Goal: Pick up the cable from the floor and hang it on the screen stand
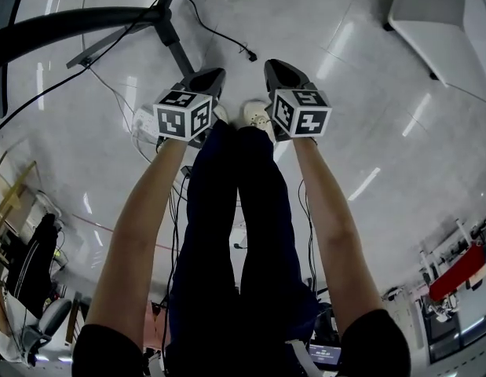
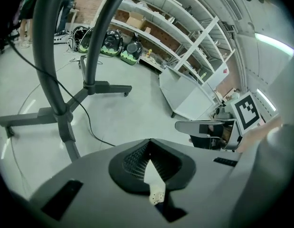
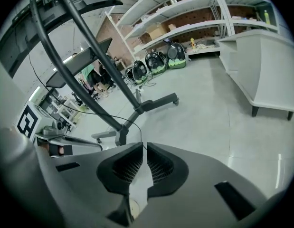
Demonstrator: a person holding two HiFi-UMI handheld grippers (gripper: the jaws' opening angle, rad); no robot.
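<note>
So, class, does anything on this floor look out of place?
Yes: a black cable lies loose on the floor, trailing away from beside the screen stand's base. Its plug end lies free, connected to nothing. It looks dropped rather than tidied away.

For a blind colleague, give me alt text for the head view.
The left gripper and right gripper, both shut and empty, are held out over the person's shoes; on the floor beyond, a black cable lies beside the screen stand base.
</note>
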